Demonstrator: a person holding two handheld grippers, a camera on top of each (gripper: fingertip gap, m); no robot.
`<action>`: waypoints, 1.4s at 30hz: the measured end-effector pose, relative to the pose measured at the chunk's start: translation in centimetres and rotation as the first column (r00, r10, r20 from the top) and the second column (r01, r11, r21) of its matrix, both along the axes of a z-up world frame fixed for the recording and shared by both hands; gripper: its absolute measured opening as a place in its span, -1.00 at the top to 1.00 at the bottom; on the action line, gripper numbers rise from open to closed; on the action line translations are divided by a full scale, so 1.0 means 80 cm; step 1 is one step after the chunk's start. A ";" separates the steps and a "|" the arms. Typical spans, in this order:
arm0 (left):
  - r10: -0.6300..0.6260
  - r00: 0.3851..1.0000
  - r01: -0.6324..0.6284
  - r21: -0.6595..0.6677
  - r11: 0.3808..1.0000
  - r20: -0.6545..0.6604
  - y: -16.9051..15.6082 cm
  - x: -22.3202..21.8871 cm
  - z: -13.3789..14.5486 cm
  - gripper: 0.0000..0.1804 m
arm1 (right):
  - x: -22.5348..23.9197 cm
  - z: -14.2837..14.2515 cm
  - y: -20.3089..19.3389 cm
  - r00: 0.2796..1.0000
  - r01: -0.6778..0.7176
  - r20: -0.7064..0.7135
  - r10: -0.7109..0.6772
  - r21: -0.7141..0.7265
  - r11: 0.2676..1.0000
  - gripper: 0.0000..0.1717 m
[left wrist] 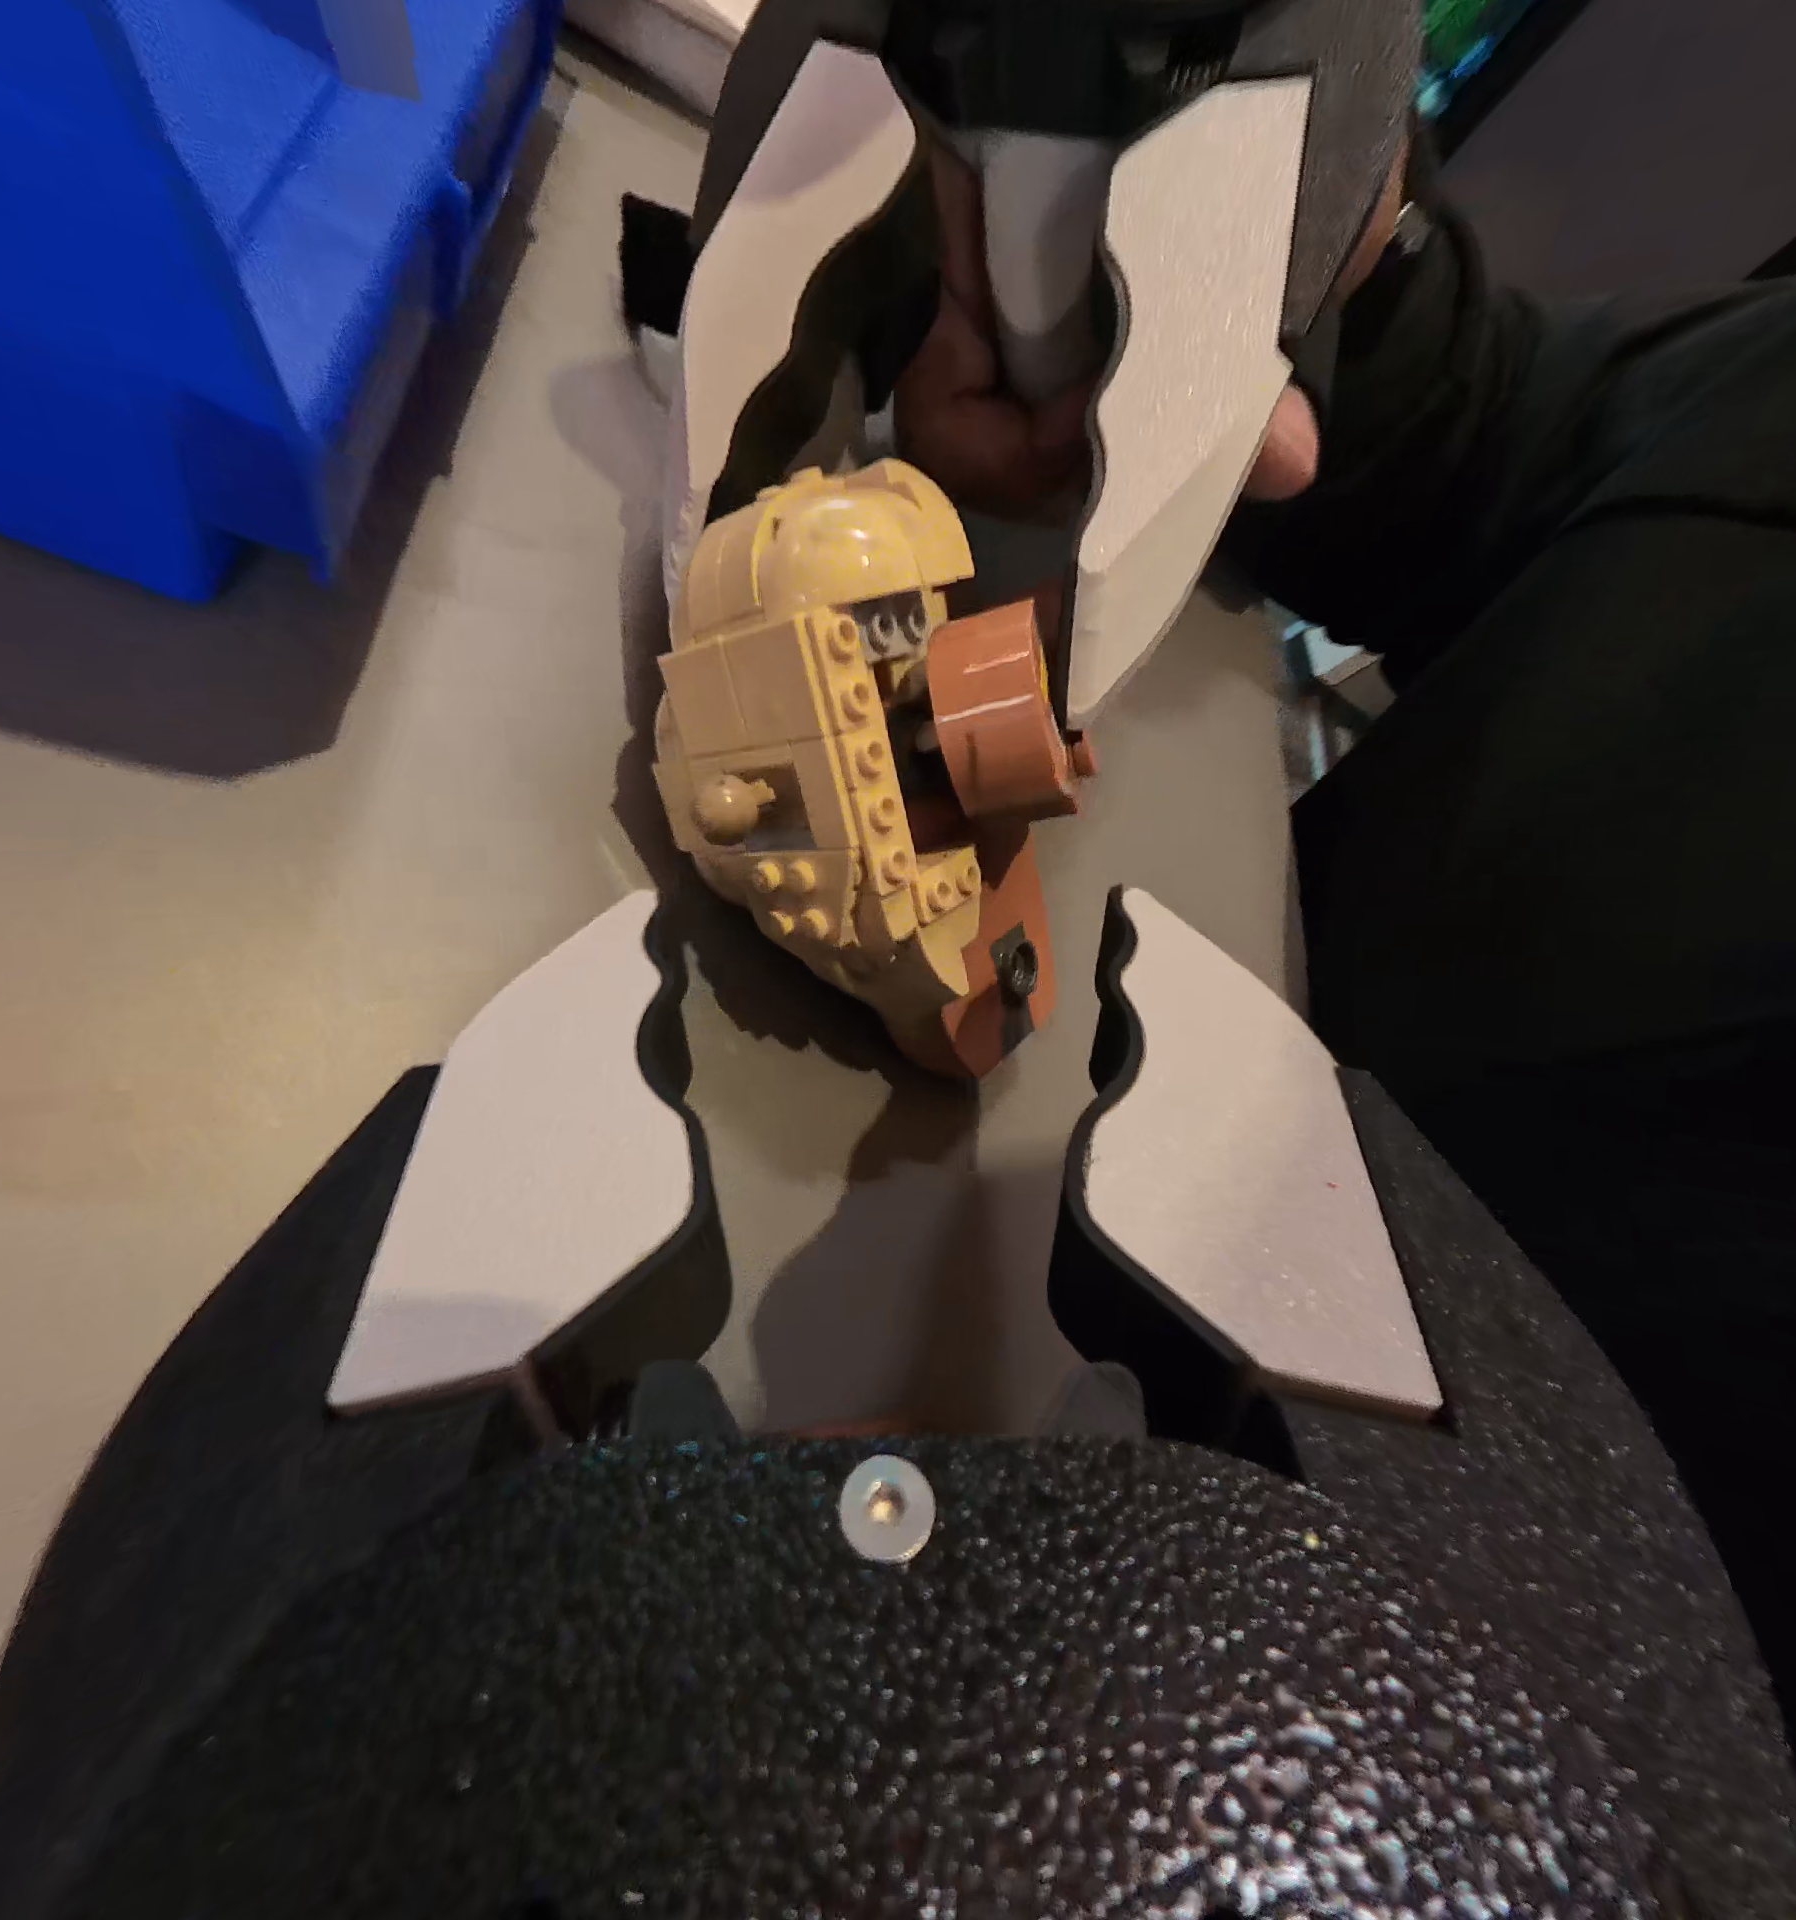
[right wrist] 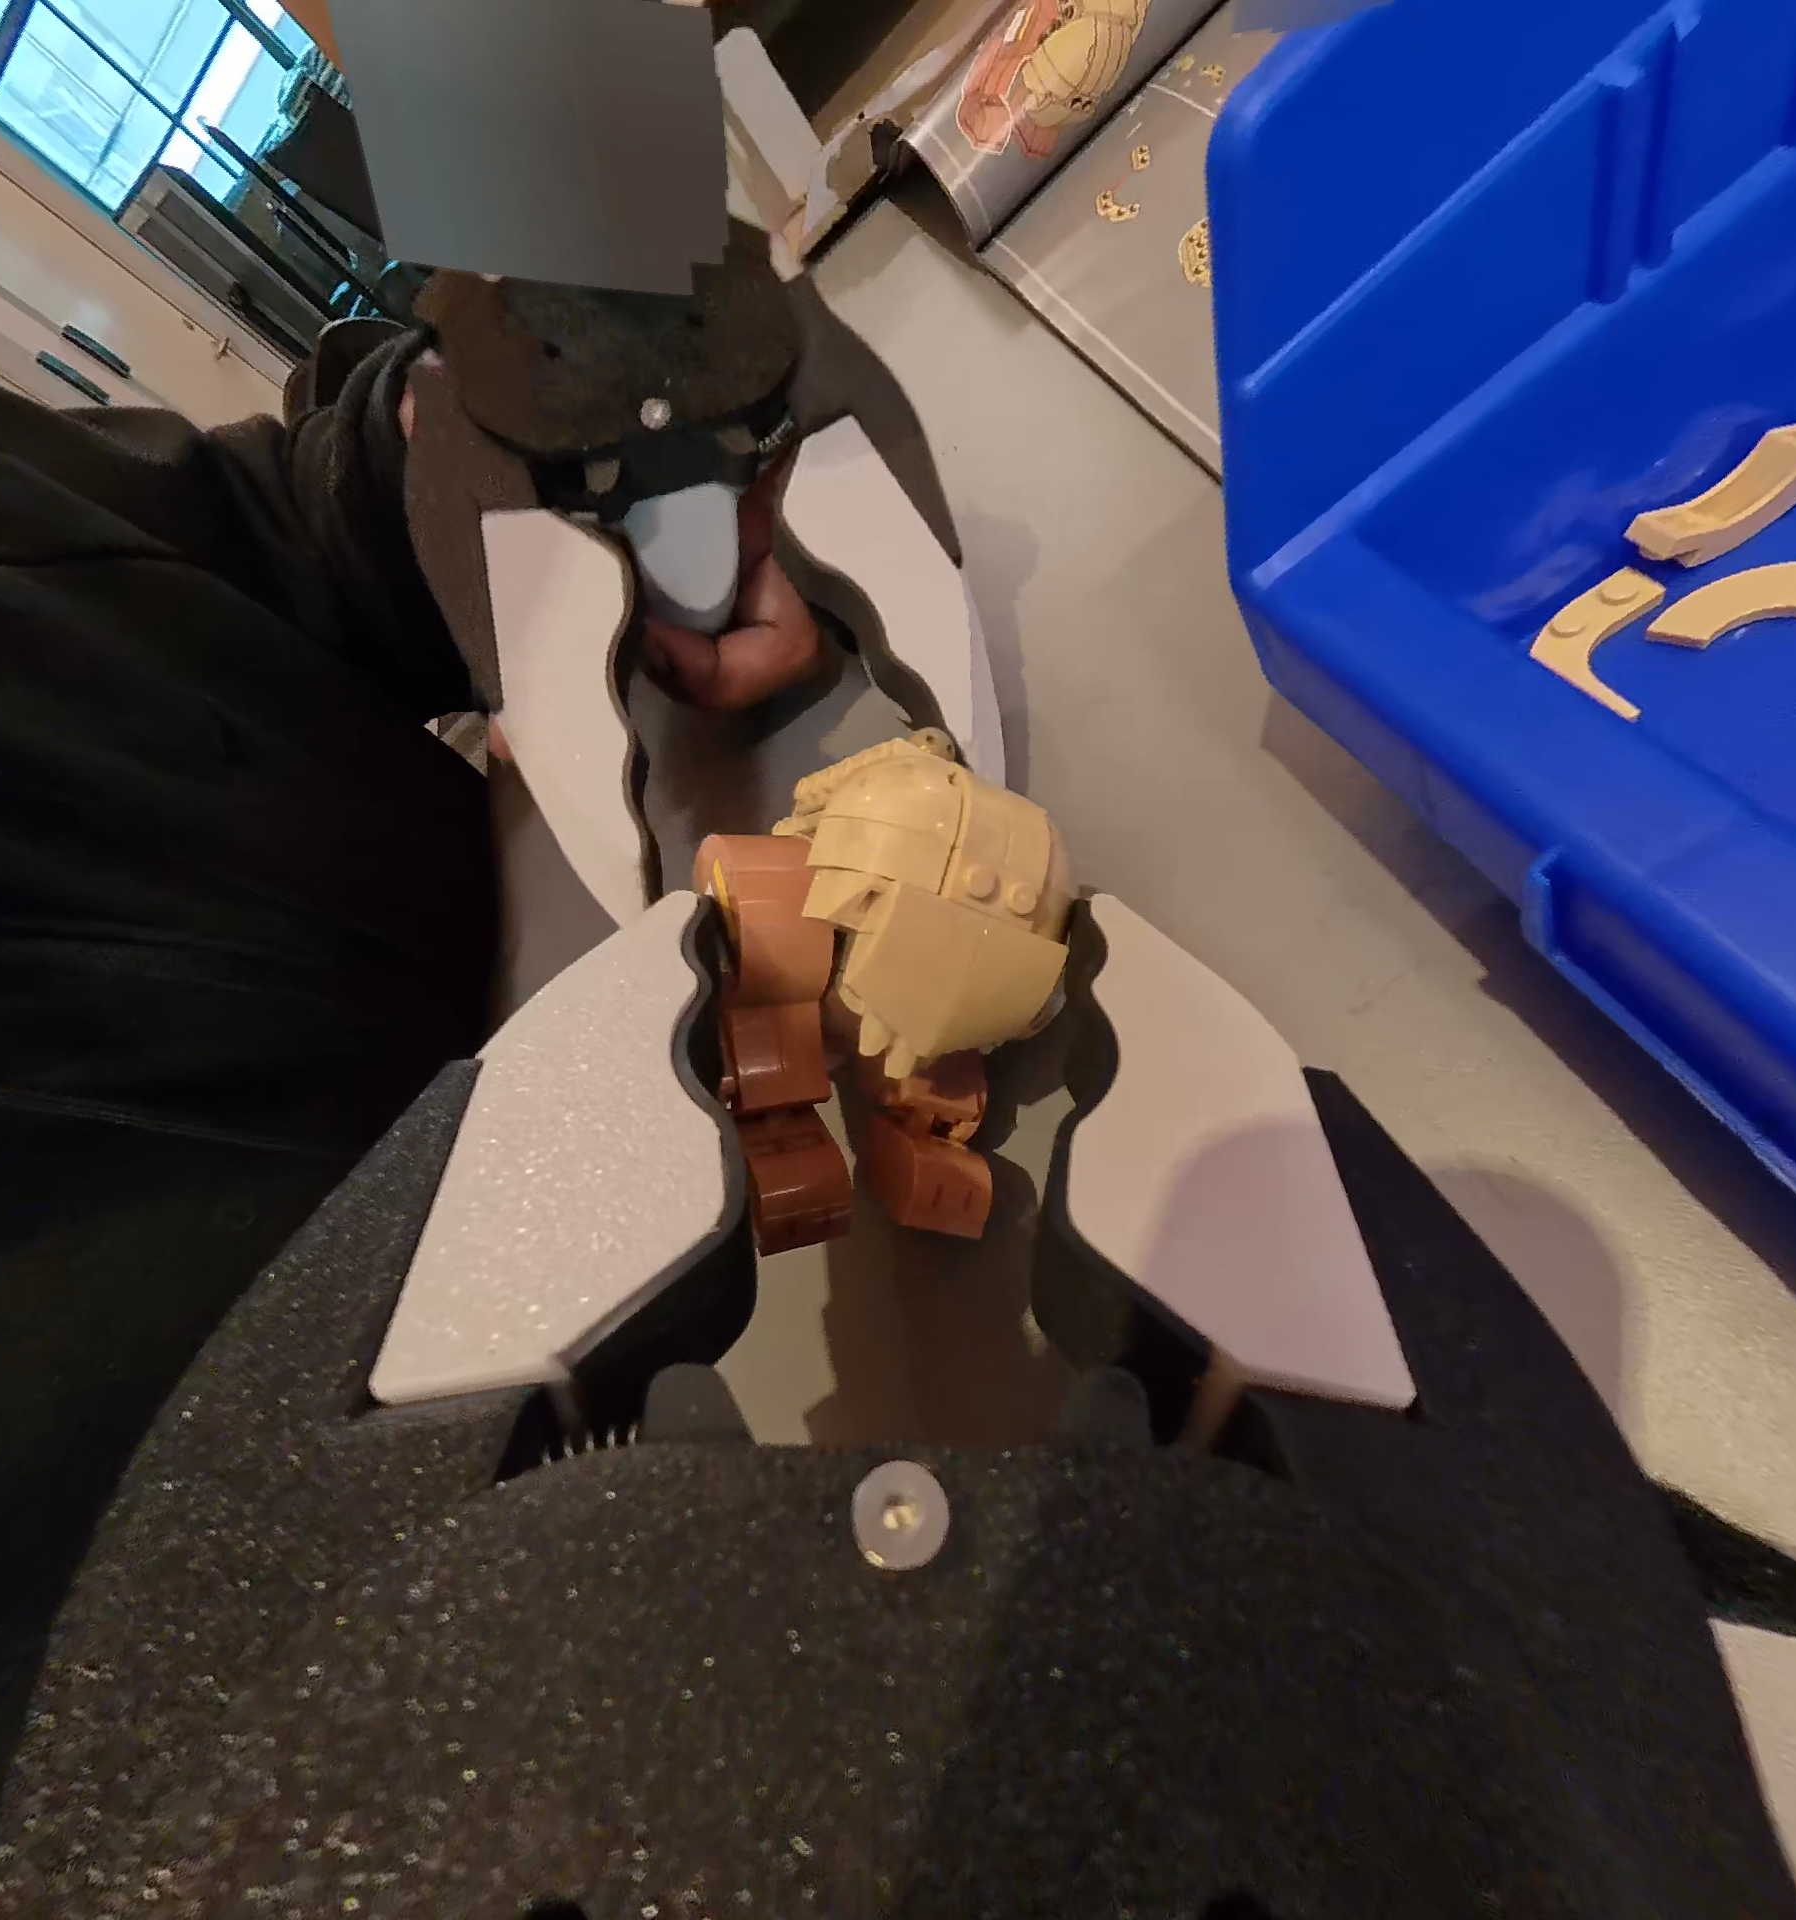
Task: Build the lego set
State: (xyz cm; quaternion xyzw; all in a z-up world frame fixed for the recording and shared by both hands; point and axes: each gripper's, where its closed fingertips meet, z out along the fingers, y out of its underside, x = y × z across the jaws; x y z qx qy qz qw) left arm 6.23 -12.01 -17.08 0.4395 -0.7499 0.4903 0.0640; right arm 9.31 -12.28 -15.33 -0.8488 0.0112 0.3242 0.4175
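the pale grey bench (left wrist: 198, 935) carries everything here. on it sits a large blue plastic bin with dividers (right wrist: 1496, 364), and one of its compartments holds three loose tan curved brick pieces (right wrist: 1694, 561). past the bin lies a grey printed booklet with pictures of brick parts (right wrist: 1081, 135). a person in dark clothing (right wrist: 146, 831) sits along the bench edge.

the tan and brown toy brick model with a rounded studded shell (left wrist: 852, 769) lies between the two tools, just beside the bin. the right gripper (right wrist: 889, 914) has hold of it: one fingertip presses the brown rounded side, the other the tan shell, and the brown block legs (right wrist: 800, 1153) hang down between the fingers (right wrist: 582, 1122). from the left wrist view the same grip shows from the far side, the two white fingers closing on the top of the model.

the left gripper (left wrist: 883, 914) stands wide open and has nothing in its grasp; its fingertips (left wrist: 582, 997) sit either side of the model's lower end with bench showing between pad and brick. a small black round fitting (left wrist: 1022, 968) sits on the model's brown strip near the left gripper.
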 end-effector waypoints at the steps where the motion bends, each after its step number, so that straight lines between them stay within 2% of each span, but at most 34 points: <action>1: 0.012 1.000 -0.012 0.040 0.999 0.006 -0.001 -0.002 -0.005 0.13 | 0.000 0.000 0.000 1.000 0.002 0.000 -0.002 -0.002 1.000 0.25; 6: 0.085 0.990 -0.113 0.268 0.957 0.115 -0.009 -0.004 -0.026 -0.04 | -0.001 0.000 0.002 1.000 0.010 0.004 -0.010 -0.002 1.000 0.25; 11: 0.129 0.966 -0.222 0.462 0.859 0.225 -0.007 -0.001 -0.042 -0.03 | 0.000 0.000 0.003 1.000 0.022 0.019 -0.022 0.000 1.000 0.25; 14: 0.131 0.949 -0.267 0.511 0.817 0.287 -0.007 0.010 -0.041 -0.02 | 0.000 0.000 0.003 0.999 0.027 0.031 -0.027 0.003 1.000 0.25; 18: 0.060 0.932 -0.259 0.537 0.803 0.358 -0.010 0.018 -0.035 0.04 | 0.003 -0.001 -0.001 0.999 0.028 0.040 -0.027 -0.016 0.999 0.24; 22: -0.099 0.900 -0.195 0.595 0.780 0.425 -0.006 0.018 -0.028 0.06 | -0.002 -0.008 -0.008 0.999 0.009 0.036 -0.007 -0.049 0.999 0.21; 27: -0.255 0.856 -0.106 0.637 0.763 0.449 0.000 0.014 -0.024 0.07 | -0.007 -0.005 -0.012 0.999 -0.009 0.030 0.011 -0.050 0.999 0.27; 31: -0.333 0.810 -0.066 0.639 0.766 0.483 0.000 0.013 -0.021 0.07 | -0.010 -0.005 -0.012 0.999 -0.026 0.029 0.028 -0.054 0.998 0.27; 34: -0.405 0.756 -0.062 0.671 0.738 0.515 -0.002 0.013 -0.017 0.07 | -0.013 -0.002 -0.010 0.999 -0.037 0.022 0.038 -0.048 0.998 0.22; 42: -0.442 0.715 -0.071 0.685 0.725 0.542 -0.002 0.012 -0.014 0.07 | -0.017 0.000 -0.008 0.998 -0.034 0.055 0.036 -0.031 0.999 0.22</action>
